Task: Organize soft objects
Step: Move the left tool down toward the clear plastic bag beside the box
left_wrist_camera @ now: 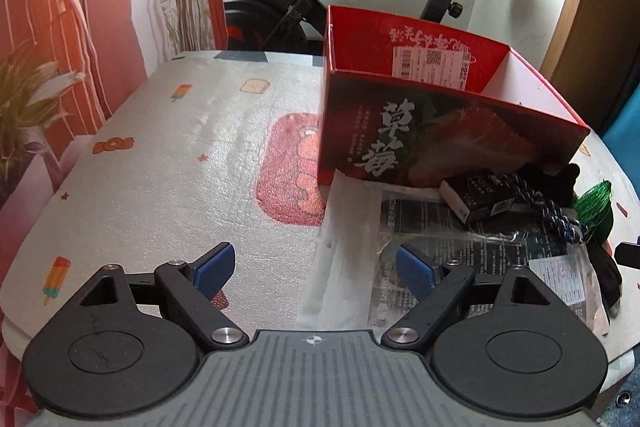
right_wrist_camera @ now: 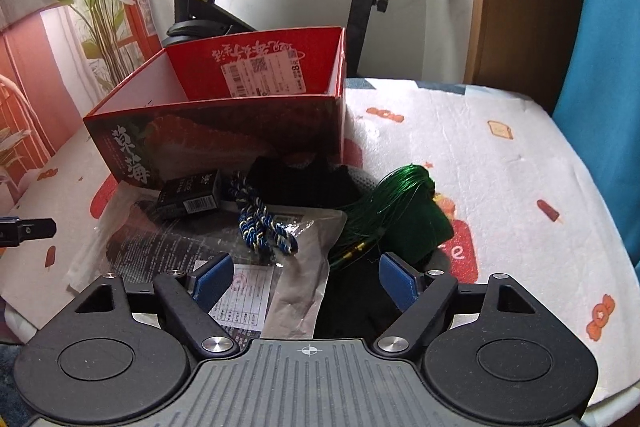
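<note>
Now both my grippers, left (left_wrist_camera: 314,269) and right (right_wrist_camera: 306,277), hang with blue pads spread apart, holding nothing; the blue-and-white braided rope (right_wrist_camera: 264,223), green wire coil (right_wrist_camera: 404,203) and black cloth (right_wrist_camera: 304,179) lie piled before the open red cardboard box (right_wrist_camera: 224,131)

The left tool (left_wrist_camera: 314,267) points forward and down over the counter (left_wrist_camera: 160,155), its blue pads (left_wrist_camera: 214,265) spread wide with nothing between them. The right tool (right_wrist_camera: 306,277) tilts down likewise, pads (right_wrist_camera: 398,279) apart and gripping nothing. The left tool's tip shows at the right view's left edge.
</note>
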The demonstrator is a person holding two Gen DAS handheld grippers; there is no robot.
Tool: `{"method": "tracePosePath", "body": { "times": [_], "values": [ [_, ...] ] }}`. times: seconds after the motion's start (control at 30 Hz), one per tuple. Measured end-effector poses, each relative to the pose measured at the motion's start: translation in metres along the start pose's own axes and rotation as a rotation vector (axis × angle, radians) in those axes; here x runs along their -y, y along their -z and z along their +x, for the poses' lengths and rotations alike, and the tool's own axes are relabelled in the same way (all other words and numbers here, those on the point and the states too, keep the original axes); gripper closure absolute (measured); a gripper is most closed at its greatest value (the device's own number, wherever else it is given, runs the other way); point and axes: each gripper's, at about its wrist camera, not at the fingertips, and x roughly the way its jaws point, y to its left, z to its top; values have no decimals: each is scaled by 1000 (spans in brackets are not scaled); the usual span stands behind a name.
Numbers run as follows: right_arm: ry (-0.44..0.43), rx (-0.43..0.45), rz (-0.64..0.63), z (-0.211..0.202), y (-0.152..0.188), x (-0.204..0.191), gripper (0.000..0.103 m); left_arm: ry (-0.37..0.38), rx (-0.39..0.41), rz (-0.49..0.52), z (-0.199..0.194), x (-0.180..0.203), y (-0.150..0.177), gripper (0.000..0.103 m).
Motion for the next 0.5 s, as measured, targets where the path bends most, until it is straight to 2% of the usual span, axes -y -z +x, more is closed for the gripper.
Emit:
{"method": "tracePosePath", "body": {
  "times": [0.07,0.2,0.33,0.5],
  "values": [
    [-8,-18,-4,6,2,0,27,30,-15,1,13,-4,1,14],
    [-37,-80,19,20,5,3,35,56,-49,-16,37,-8,-1,14],
    [-44,-105,39,31,0,7,36,100,-76,-35,56,-9,-3,15],
    [-68,-153,48,44,0,6,39,158,-100,6,74,-6,-5,15]
  ]
}}
